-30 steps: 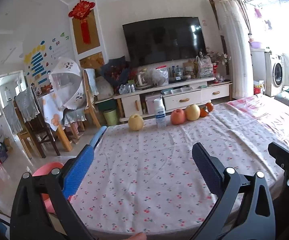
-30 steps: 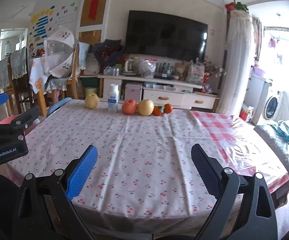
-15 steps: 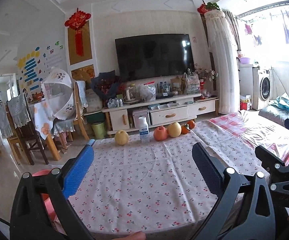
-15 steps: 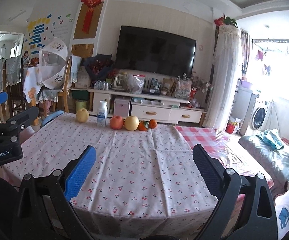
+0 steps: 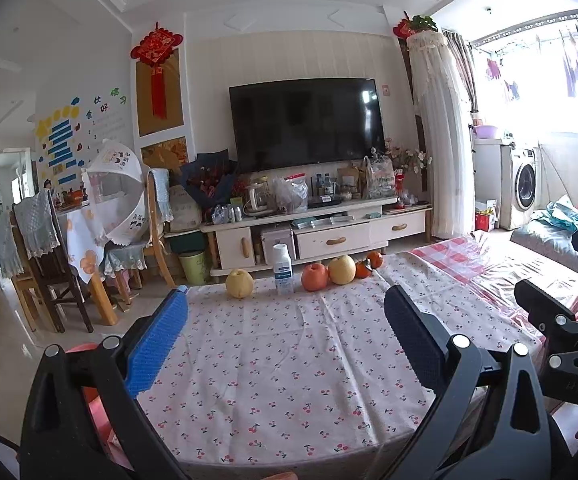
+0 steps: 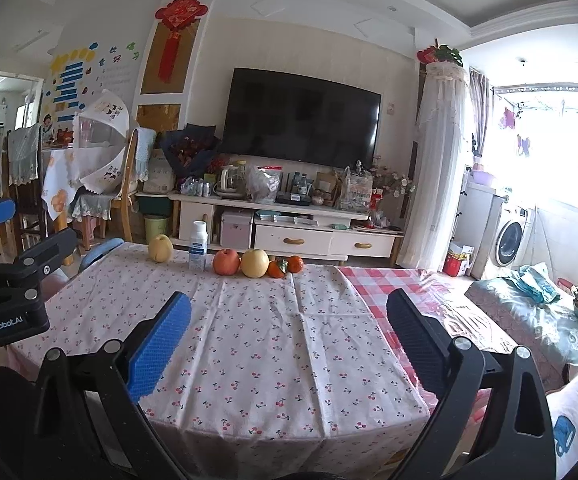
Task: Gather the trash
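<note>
My table (image 5: 289, 368) carries fruit (image 5: 315, 277) and a white bottle (image 5: 282, 269) at its far edge; both grippers' jaws gape empty.

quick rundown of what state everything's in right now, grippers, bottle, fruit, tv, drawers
left gripper: open, empty, above the table's near edge
right gripper: open, empty
white bottle: upright, capped, at the table's far edge
fruit row: whole, resting beside the bottle
tablecloth: spread flat, creased
tv: off, dark screen
drawers: shut
washing machine: door closed
</note>
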Action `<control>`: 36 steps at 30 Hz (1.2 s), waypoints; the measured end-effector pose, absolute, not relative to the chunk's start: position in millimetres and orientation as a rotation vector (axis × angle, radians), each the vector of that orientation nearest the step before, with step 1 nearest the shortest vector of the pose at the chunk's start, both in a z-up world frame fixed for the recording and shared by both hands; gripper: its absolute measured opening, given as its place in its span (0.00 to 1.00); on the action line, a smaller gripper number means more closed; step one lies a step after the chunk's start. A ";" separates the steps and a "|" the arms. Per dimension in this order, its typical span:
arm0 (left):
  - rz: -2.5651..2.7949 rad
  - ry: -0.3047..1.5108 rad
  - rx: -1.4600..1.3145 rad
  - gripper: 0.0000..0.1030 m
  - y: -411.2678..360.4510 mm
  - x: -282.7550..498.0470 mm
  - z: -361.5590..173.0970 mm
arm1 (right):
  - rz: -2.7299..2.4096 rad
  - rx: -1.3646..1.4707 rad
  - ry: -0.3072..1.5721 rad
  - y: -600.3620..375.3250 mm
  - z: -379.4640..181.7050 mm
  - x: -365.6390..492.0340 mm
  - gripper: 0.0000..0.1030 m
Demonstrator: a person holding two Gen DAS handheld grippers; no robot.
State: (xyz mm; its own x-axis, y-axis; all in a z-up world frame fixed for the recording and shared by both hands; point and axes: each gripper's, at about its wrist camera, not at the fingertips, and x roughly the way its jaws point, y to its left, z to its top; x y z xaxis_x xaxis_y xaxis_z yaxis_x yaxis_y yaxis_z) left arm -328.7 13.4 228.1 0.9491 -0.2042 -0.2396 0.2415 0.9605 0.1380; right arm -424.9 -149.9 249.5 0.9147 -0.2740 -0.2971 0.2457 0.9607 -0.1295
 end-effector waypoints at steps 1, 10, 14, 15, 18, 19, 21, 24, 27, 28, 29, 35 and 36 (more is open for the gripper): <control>-0.228 0.225 0.166 0.96 13.8 -328.7 228.9 | -0.269 -0.088 0.319 -150.0 249.7 -425.6 0.94; -0.223 0.227 0.169 0.96 13.7 -328.7 228.8 | -0.268 -0.089 0.330 -149.4 248.6 -425.7 0.94; -0.218 0.227 0.168 0.96 14.1 -329.2 230.3 | -0.265 -0.093 0.339 -149.2 245.1 -421.8 0.94; -0.217 0.228 0.169 0.96 14.3 -329.5 230.4 | -0.265 -0.094 0.342 -148.9 244.6 -421.1 0.94; -0.214 0.229 0.169 0.96 14.1 -329.3 230.8 | -0.261 -0.096 0.348 -147.6 242.8 -418.6 0.94; -0.213 0.230 0.169 0.96 14.3 -327.9 231.4 | -0.261 -0.097 0.349 -146.5 242.5 -417.7 0.94; -0.214 0.229 0.170 0.96 14.3 -328.0 231.4 | -0.260 -0.097 0.351 -145.6 242.4 -417.2 0.94; -0.214 0.229 0.170 0.96 14.5 -328.0 231.4 | -0.259 -0.096 0.353 -144.7 239.7 -416.3 0.94; -0.213 0.232 0.173 0.96 14.9 -326.8 231.2 | -0.257 -0.097 0.356 -143.9 238.4 -414.9 0.94; -0.211 0.231 0.173 0.96 14.9 -327.0 231.2 | -0.257 -0.097 0.355 -143.7 238.4 -414.9 0.94; -0.210 0.230 0.172 0.96 15.2 -326.9 231.2 | -0.256 -0.096 0.356 -143.3 237.9 -414.5 0.94; -0.201 0.236 0.168 0.96 24.7 -323.3 226.9 | -0.245 -0.101 0.367 -140.6 230.7 -407.7 0.94; -0.201 0.238 0.168 0.96 26.3 -322.0 225.5 | -0.244 -0.101 0.368 -140.3 229.7 -406.6 0.94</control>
State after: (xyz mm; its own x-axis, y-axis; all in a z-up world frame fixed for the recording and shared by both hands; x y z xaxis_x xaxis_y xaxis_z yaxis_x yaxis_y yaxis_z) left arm -322.0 26.3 225.5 0.9520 -0.1770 -0.2497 0.2166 0.9660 0.1412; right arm -406.6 -140.3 229.7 0.9041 -0.2543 -0.3435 0.2176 0.9656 -0.1421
